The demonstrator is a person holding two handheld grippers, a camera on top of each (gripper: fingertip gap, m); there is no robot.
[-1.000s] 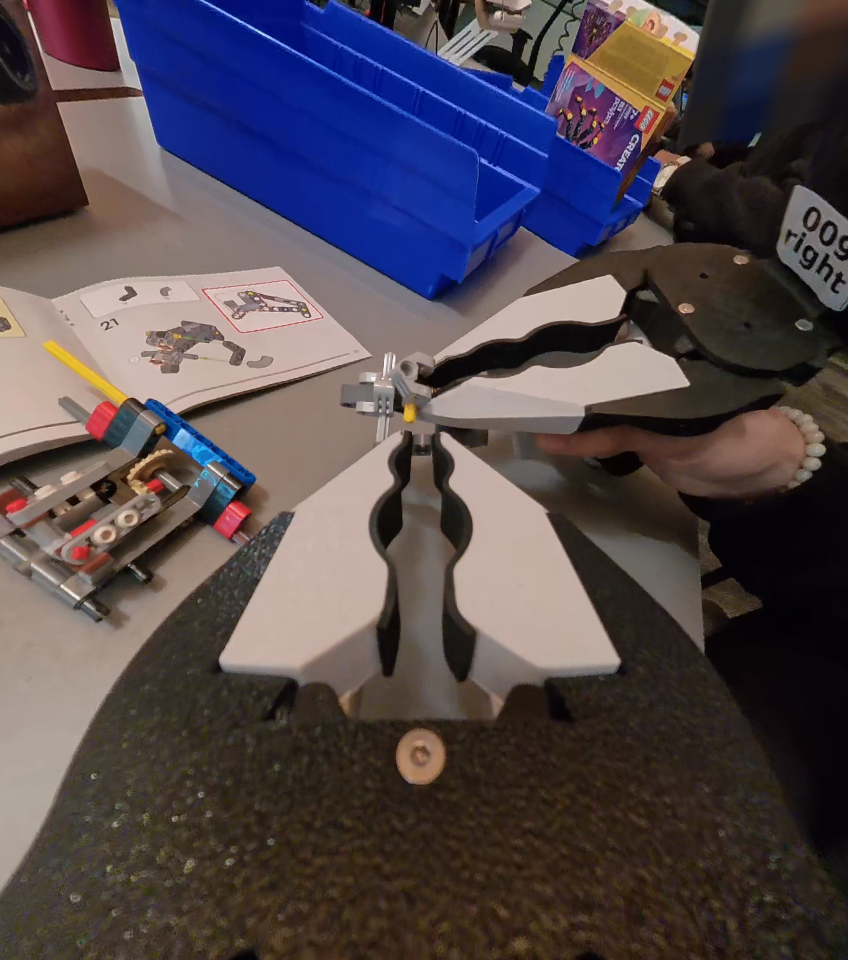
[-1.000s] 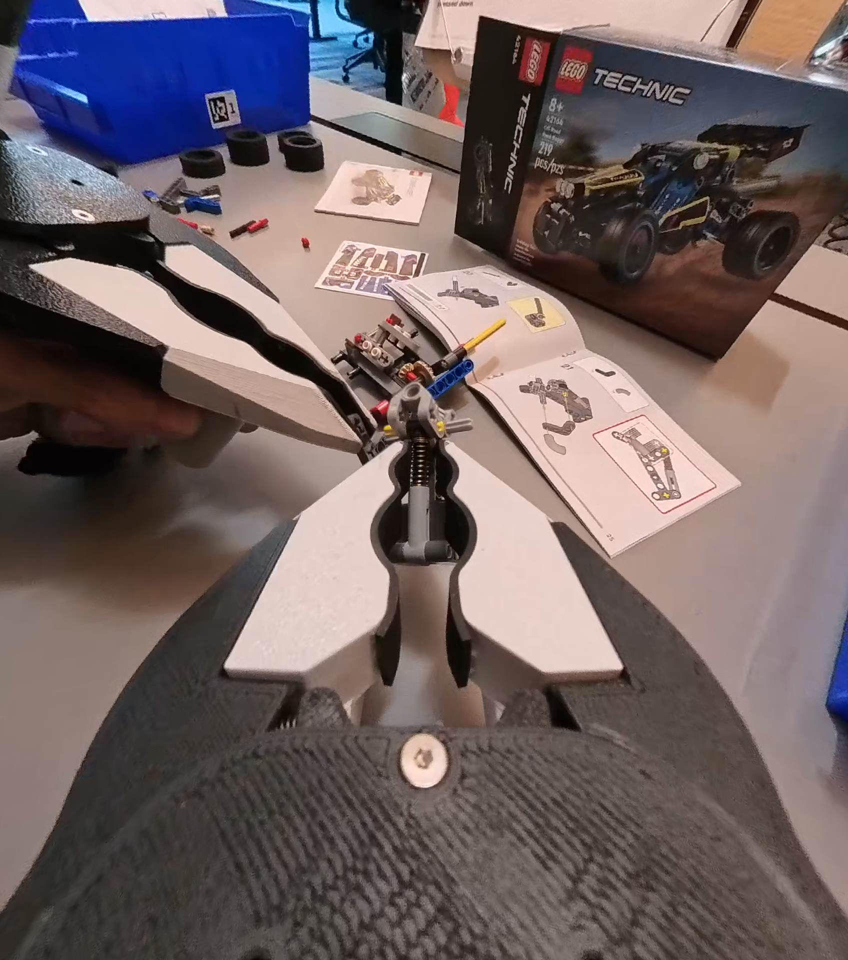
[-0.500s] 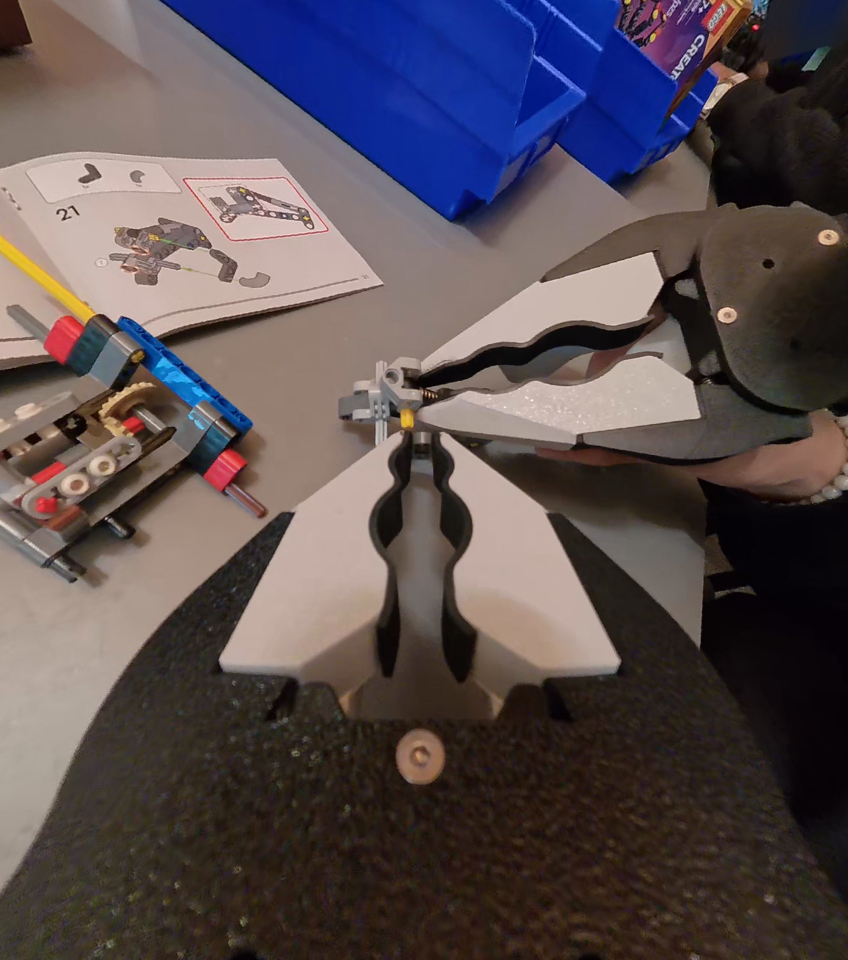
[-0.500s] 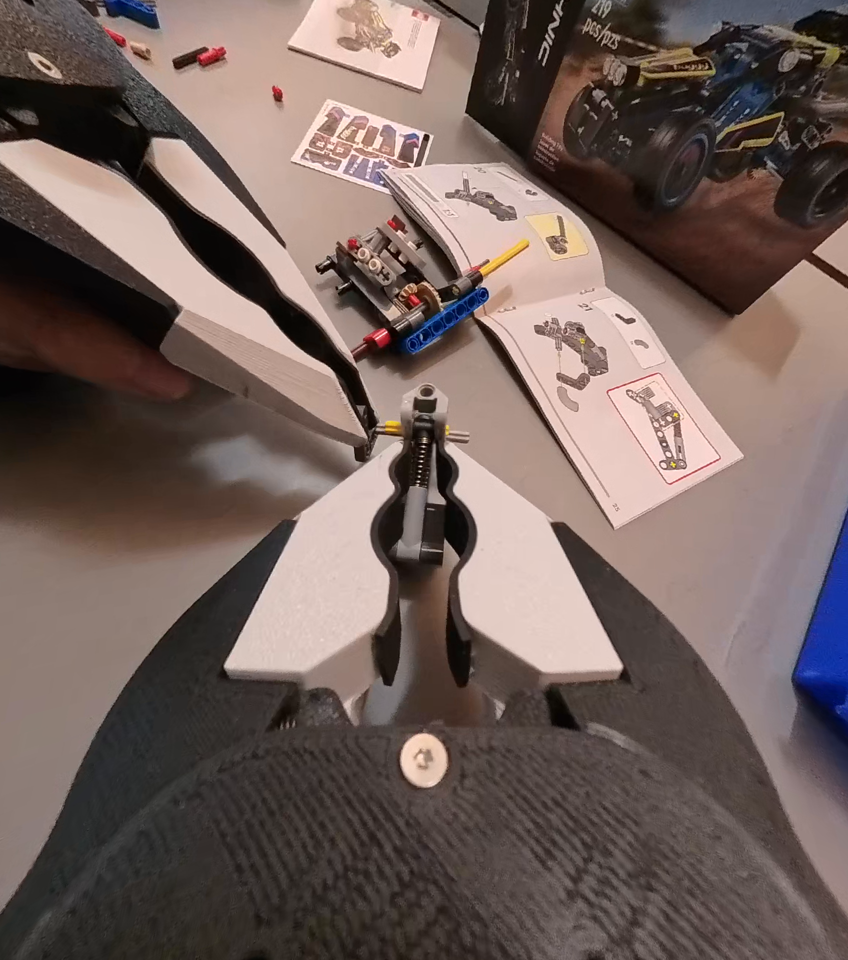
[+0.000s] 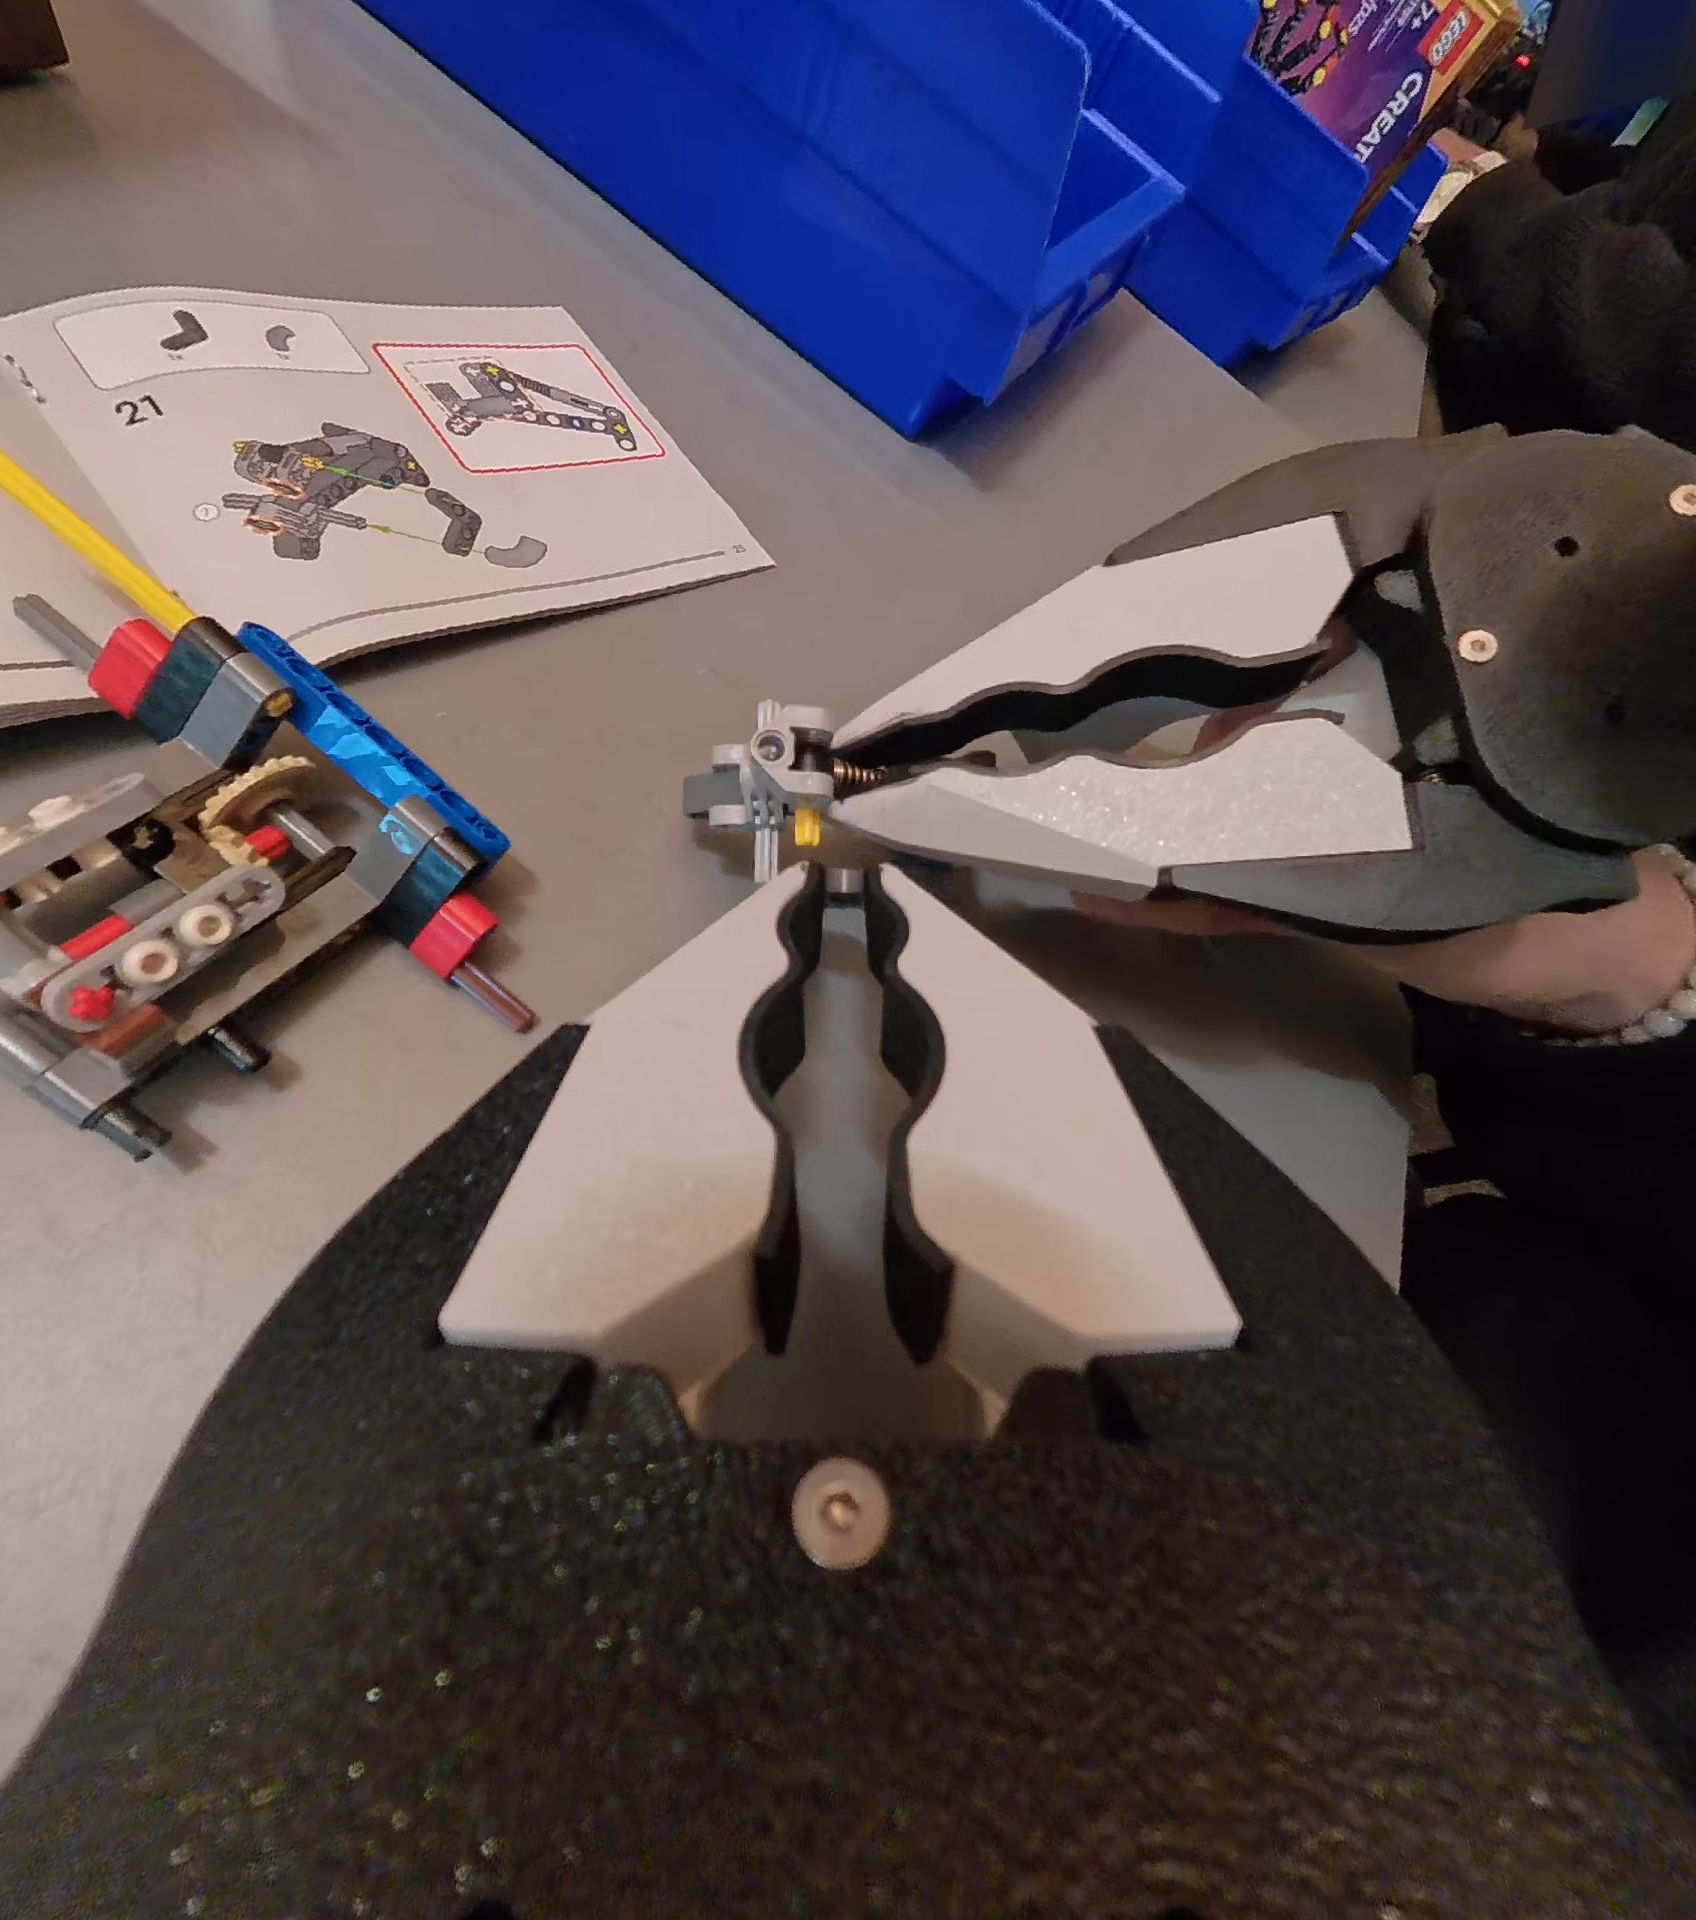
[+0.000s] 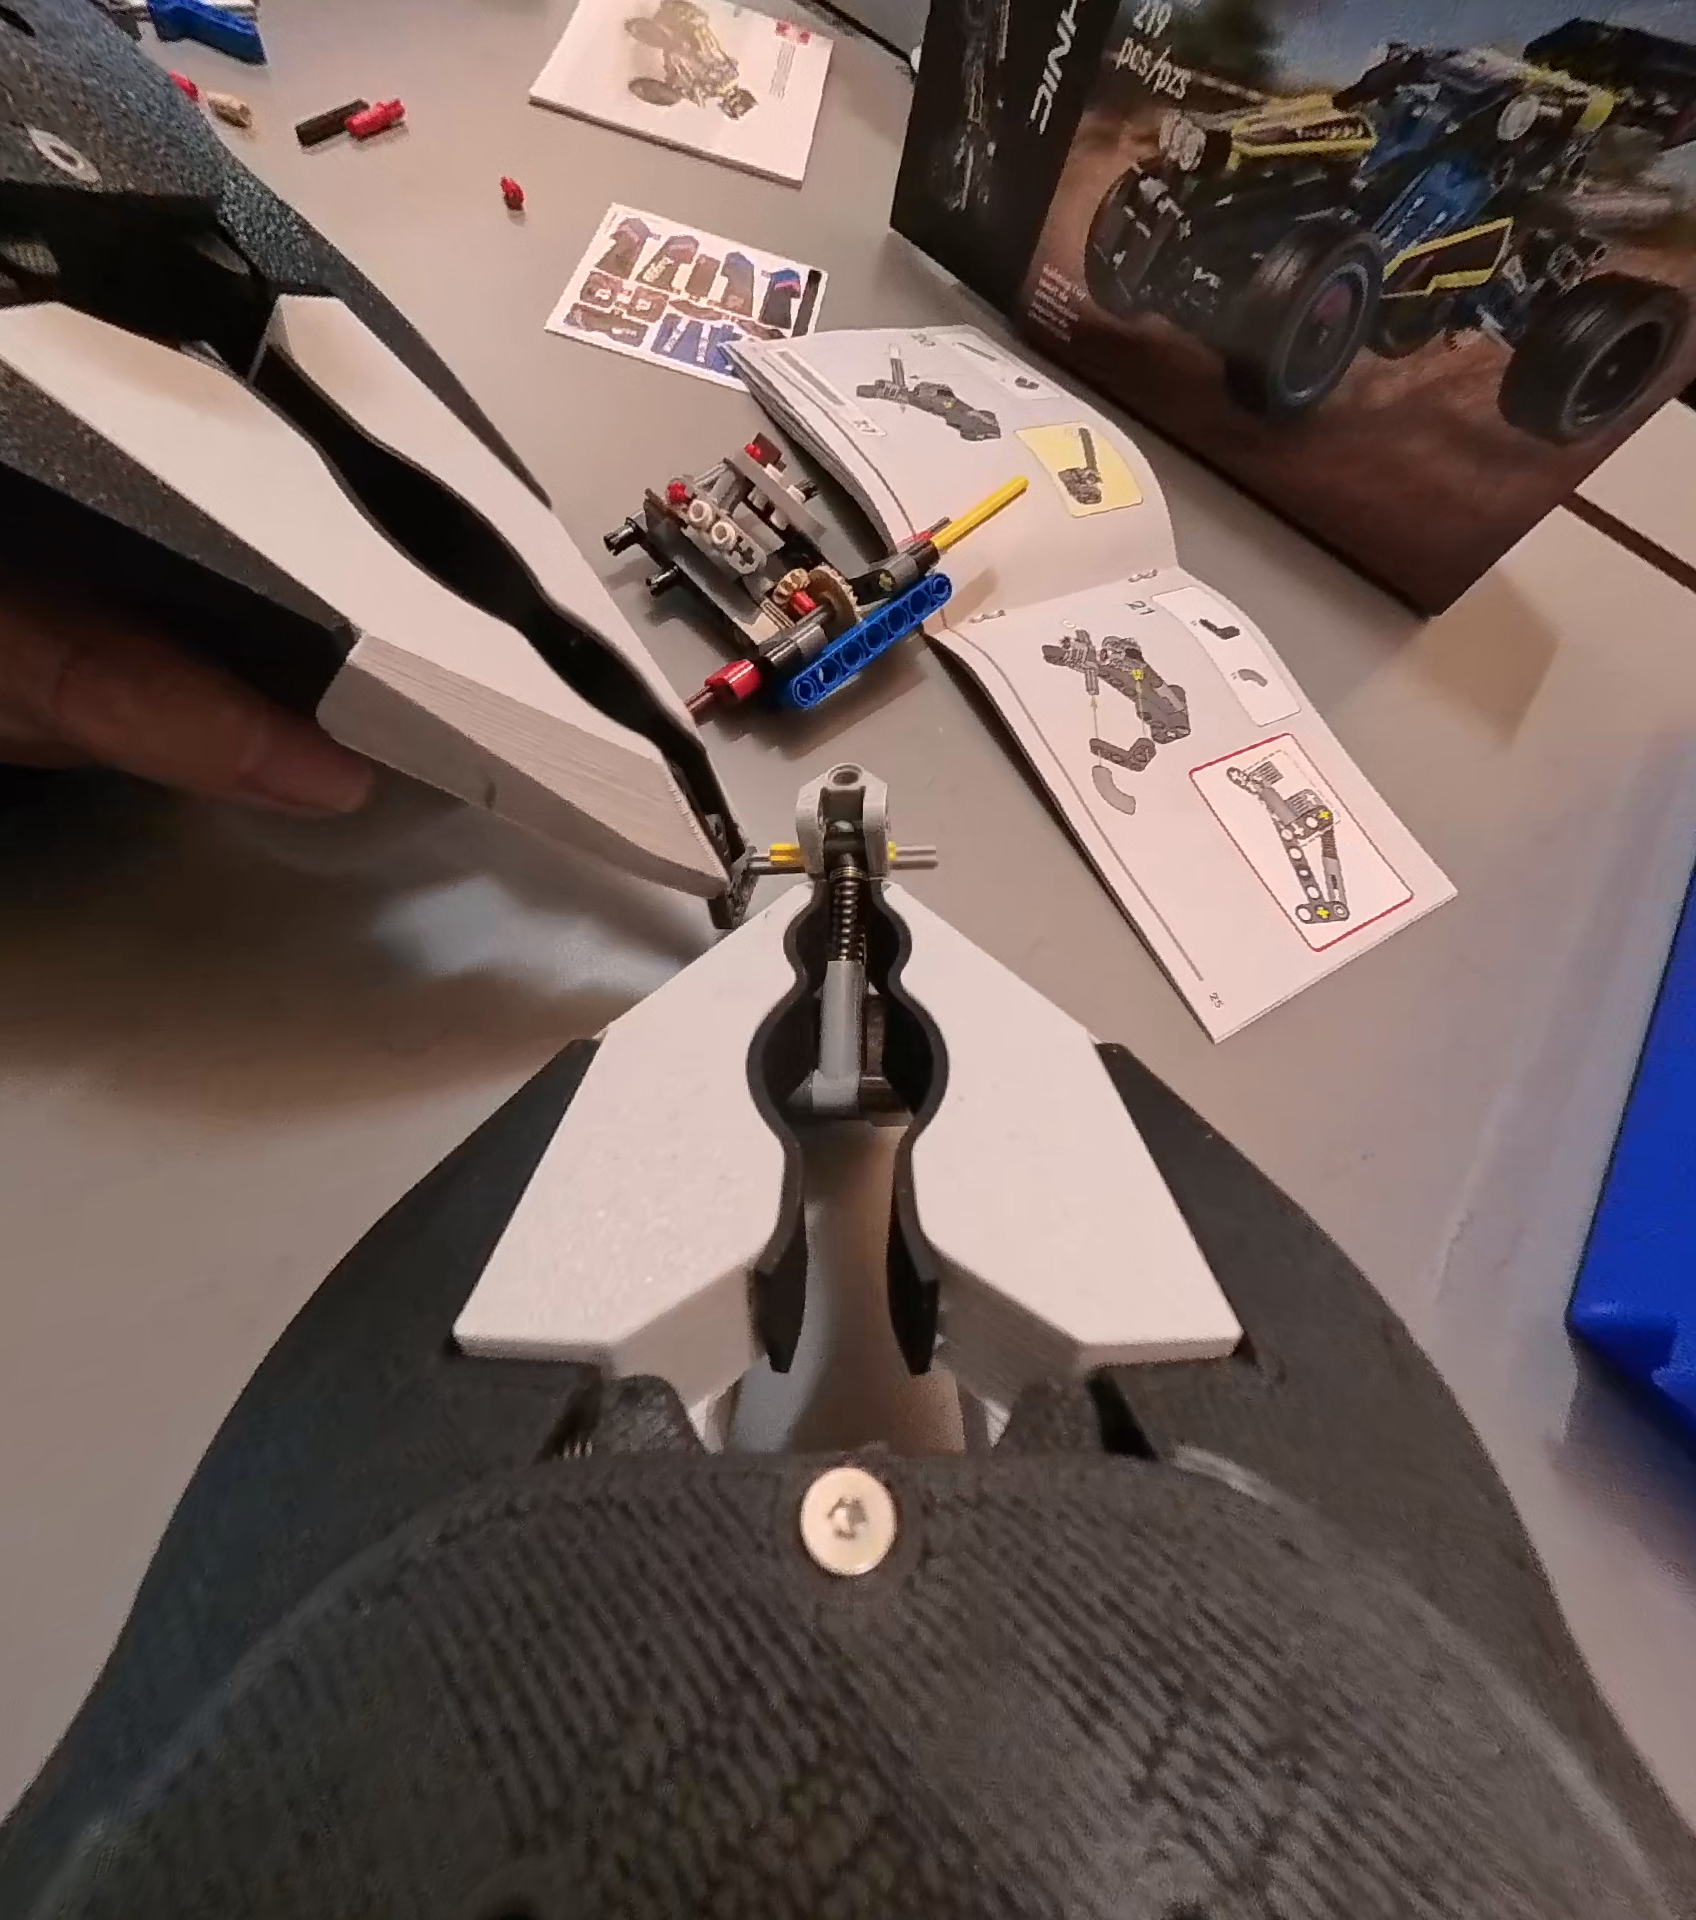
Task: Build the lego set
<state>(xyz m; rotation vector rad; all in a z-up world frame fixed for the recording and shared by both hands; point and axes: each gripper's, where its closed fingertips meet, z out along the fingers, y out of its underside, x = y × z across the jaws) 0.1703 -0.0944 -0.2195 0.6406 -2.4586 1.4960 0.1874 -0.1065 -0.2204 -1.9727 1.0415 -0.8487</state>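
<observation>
Right gripper [image 6: 844, 894] fingers clamped on one grey spring shock absorber [image 6: 842, 940], left gripper [image 5: 839, 883] fingers pinching one small dark piece [image 6: 735, 883] beside its yellow cross axle; one partial chassis [image 5: 169, 873], one open instruction booklet [image 5: 356, 468]; bare grey tabletop [image 5: 44, 1299] below both grippers.

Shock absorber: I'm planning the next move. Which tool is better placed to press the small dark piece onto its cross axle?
Left, probably. The left tool pinches the dark piece at the axle end; the right tool is shut on the shock absorber, bracing it.
</observation>
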